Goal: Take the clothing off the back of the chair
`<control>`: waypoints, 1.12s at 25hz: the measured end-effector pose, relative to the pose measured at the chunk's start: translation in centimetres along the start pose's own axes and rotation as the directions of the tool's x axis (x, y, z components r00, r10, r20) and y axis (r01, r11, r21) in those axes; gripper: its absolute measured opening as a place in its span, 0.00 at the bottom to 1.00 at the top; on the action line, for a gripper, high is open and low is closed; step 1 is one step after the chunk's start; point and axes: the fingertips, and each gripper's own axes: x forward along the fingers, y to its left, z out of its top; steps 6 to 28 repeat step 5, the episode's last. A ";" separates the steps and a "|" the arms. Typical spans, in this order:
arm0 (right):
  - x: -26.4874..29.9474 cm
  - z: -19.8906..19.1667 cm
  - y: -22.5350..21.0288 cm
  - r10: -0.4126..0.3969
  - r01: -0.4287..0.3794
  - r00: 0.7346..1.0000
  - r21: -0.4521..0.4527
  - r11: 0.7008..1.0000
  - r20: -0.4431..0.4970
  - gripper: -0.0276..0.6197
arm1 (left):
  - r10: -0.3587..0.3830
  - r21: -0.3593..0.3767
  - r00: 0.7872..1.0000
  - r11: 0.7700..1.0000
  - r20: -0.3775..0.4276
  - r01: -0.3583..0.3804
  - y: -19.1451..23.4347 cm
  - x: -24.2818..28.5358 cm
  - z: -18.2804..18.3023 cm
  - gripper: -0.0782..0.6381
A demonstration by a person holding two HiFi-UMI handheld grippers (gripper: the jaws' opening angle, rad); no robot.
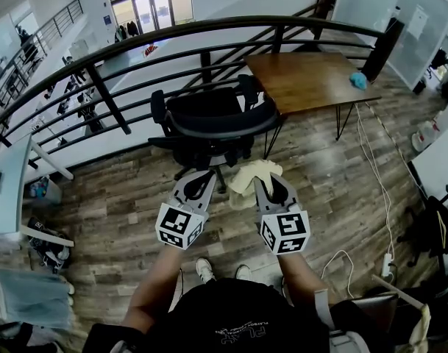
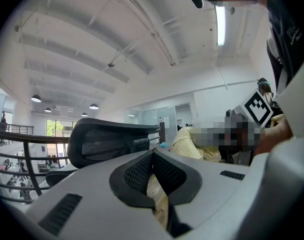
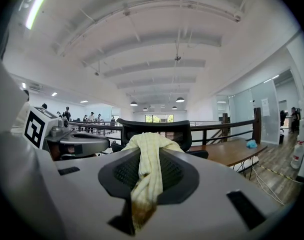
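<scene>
- Pale yellow clothing (image 1: 251, 176), soft woven stuff, is bunching in mid-frame of the head view, just below the black chair (image 1: 216, 116) and between the two tools.
- Left tongs (image 1: 207, 176) are pinching one end of it. In the left gripper view the pads are pressing together on a thin fold running down the gap.
- Right tongs (image 1: 271, 185) are gripping the other end. In the right gripper view a twisted strip is passing between the pads and spilling over the tips in a loose mound.
- Chair back is showing bare along its curved top edge. The garment is looking lifted clear of it, though no view is settling whether a trailing part is brushing the frame.
- Wooden worktop (image 1: 304, 79) is standing at upper right of the head view, beyond the chair and beside the dark railing (image 1: 135, 54). Neither is touching the garment.
- Handling, as a judgement: light and limp, sagging wherever unsupported, not fragile, not slipping much on the textured pads. It is going to follow the tongs only by being pulled.
- Best hold, I am reckoning: thick bunched folds or a hem rather than a single layer, one grip at each end, so the middle is hanging short and not snagging on the armrests.
- Risk: the thin fold creeping out of the left pinch.
</scene>
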 end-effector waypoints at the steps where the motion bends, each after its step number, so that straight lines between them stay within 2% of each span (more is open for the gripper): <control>1: -0.2 0.3 0.2 0.000 0.000 1.000 -0.008 1.000 0.008 0.16 | -0.004 0.009 1.000 1.000 0.000 0.004 -0.1 0.0 0.1 0.13; 5: -0.5 1.4 0.3 -0.002 0.003 0.999 -0.026 1.000 0.034 0.16 | -0.008 0.026 1.000 1.000 0.007 0.008 -0.2 0.3 0.5 0.13; 28: -0.5 1.4 0.3 -0.002 0.003 0.999 -0.026 1.000 0.034 0.16 | -0.008 0.026 1.000 1.000 0.007 0.008 -0.2 0.3 0.5 0.13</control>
